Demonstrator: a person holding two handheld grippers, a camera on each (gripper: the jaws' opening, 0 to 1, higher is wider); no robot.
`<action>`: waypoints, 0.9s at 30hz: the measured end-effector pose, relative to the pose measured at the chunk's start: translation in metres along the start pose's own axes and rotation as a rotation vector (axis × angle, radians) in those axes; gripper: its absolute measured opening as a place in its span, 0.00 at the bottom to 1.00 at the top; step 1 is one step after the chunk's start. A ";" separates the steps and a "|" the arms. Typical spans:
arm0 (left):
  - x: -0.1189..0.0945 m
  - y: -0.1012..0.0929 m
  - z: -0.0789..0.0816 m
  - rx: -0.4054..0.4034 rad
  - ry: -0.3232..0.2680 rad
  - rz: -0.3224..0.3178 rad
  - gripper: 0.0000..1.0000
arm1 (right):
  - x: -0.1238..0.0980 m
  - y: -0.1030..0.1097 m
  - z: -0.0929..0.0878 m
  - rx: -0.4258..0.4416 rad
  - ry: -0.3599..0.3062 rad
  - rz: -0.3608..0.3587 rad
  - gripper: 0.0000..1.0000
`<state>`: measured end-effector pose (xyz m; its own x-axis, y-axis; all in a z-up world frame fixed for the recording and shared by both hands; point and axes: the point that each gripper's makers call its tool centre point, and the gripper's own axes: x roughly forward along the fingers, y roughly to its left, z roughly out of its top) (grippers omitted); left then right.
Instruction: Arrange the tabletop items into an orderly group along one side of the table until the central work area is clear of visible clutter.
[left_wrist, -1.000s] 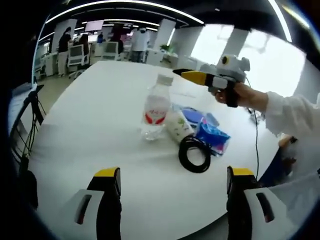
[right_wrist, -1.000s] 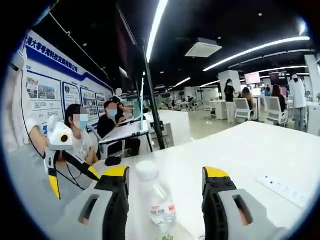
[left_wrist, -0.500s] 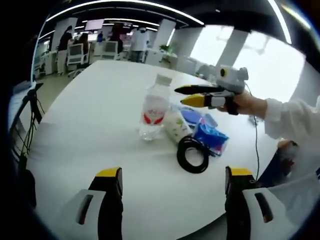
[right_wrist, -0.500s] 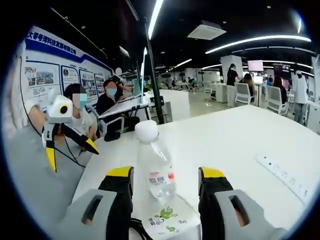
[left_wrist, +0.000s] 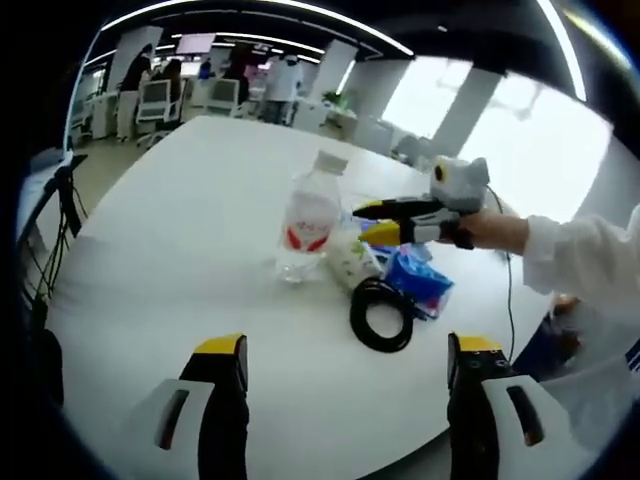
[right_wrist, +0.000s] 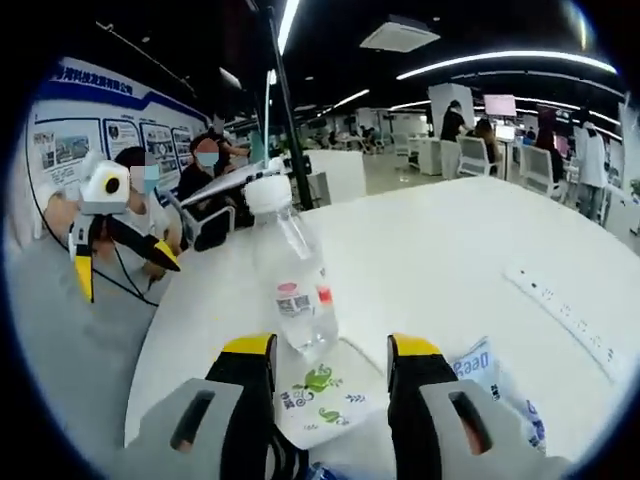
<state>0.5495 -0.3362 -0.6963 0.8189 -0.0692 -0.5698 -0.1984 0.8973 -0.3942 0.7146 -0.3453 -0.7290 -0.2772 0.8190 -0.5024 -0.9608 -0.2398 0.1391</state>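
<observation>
Red-labelled water bottle (right_wrist: 293, 282) — lettering unreadable

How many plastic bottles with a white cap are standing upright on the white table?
1: the clear plastic water bottle with a white cap and red label stands upright near the middle of the white table, beside the other items. Another could be hidden behind them.

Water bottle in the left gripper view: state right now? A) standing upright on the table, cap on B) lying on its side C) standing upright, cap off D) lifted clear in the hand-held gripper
A: the water bottle stands upright on the white table with its white cap in place; the right hand-held gripper is beside the group of items with open jaws, not holding the bottle.
</observation>
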 end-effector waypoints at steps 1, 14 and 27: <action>0.000 0.000 0.001 -0.003 -0.004 -0.004 0.77 | 0.001 0.000 -0.002 -0.001 0.009 0.004 0.41; 0.001 -0.006 0.002 -0.027 -0.010 -0.036 0.73 | 0.008 -0.019 -0.015 -0.063 0.080 -0.010 0.36; 0.002 -0.008 0.004 -0.048 -0.020 -0.045 0.71 | -0.002 -0.032 -0.008 -0.088 0.052 -0.035 0.03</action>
<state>0.5546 -0.3413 -0.6914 0.8379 -0.1002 -0.5365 -0.1861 0.8716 -0.4535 0.7461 -0.3430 -0.7392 -0.2410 0.8001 -0.5494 -0.9649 -0.2584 0.0469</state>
